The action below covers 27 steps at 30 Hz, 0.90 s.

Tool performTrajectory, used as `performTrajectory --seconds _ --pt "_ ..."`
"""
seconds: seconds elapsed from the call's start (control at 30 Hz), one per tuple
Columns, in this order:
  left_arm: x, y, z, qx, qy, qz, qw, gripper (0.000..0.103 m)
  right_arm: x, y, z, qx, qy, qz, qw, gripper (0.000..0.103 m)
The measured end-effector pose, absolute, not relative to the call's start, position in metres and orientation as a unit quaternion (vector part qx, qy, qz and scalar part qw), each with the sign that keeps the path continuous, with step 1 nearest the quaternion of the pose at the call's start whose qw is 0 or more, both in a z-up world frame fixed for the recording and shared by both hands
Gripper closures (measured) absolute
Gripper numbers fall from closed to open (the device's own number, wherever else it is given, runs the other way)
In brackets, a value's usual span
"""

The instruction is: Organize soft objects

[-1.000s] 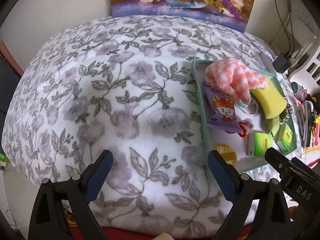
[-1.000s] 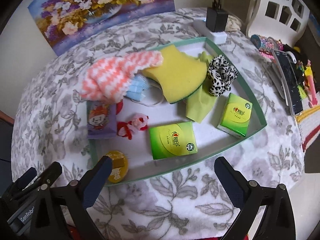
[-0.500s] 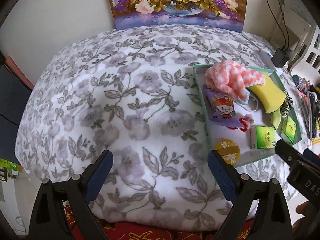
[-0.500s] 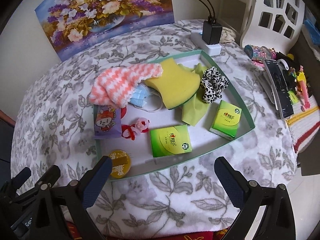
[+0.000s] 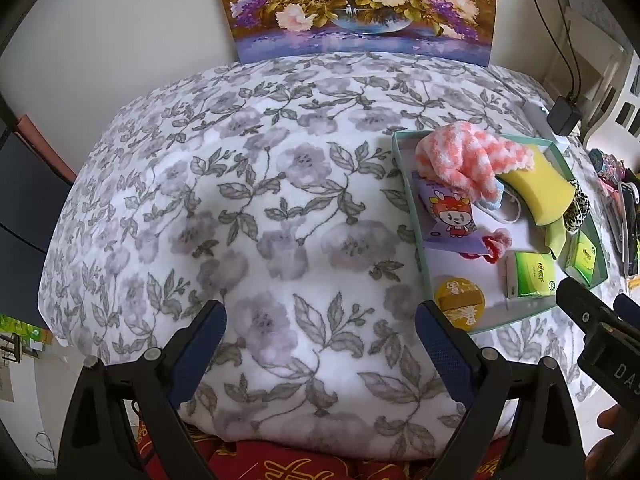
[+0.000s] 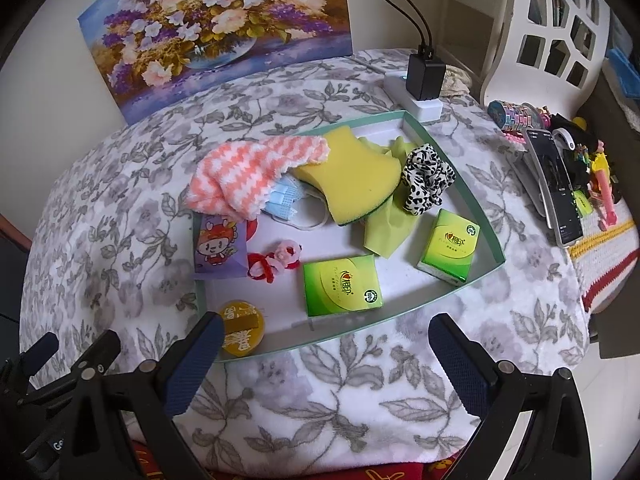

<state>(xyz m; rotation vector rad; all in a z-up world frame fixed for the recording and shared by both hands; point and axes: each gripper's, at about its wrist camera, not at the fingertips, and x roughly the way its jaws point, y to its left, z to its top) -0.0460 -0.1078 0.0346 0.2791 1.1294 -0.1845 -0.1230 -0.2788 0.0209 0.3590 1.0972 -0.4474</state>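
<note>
A green-rimmed white tray (image 6: 452, 168) (image 5: 404, 168) on the floral blanket holds soft things: an orange-white knit cloth (image 6: 248, 172) (image 5: 468, 160), a yellow sponge (image 6: 352, 172) (image 5: 536, 192), a blue face mask (image 6: 286, 200), a leopard scrunchie (image 6: 426, 178), a green cloth (image 6: 386, 228), two green tissue packs (image 6: 340, 286) (image 6: 450, 246), a purple cartoon pouch (image 6: 218, 248) (image 5: 448, 218), a pink-red charm (image 6: 276, 260) and a yellow tin (image 6: 240, 328) (image 5: 460, 300). My right gripper (image 6: 326, 364) is open and empty, in front of the tray. My left gripper (image 5: 320, 352) is open and empty over bare blanket, left of the tray.
A flower painting (image 6: 216, 24) leans on the back wall. A charger on a white power strip (image 6: 420, 84) sits behind the tray. A phone (image 6: 556, 188), toys and a white chair (image 6: 548, 36) are at the right. The blanket's front edge drops off near both grippers.
Both grippers have drawn back and up from the table, so the tray and blanket look smaller and farther. Both stay open; nothing in the tray has moved.
</note>
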Motion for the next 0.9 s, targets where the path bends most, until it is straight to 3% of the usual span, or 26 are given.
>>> performTrajectory --seconds 0.9 --pt "-0.0419 -0.1046 0.0331 0.131 0.539 -0.072 0.829 0.007 -0.1221 -0.2798 0.0208 0.162 0.517 -0.209 0.814 0.0"
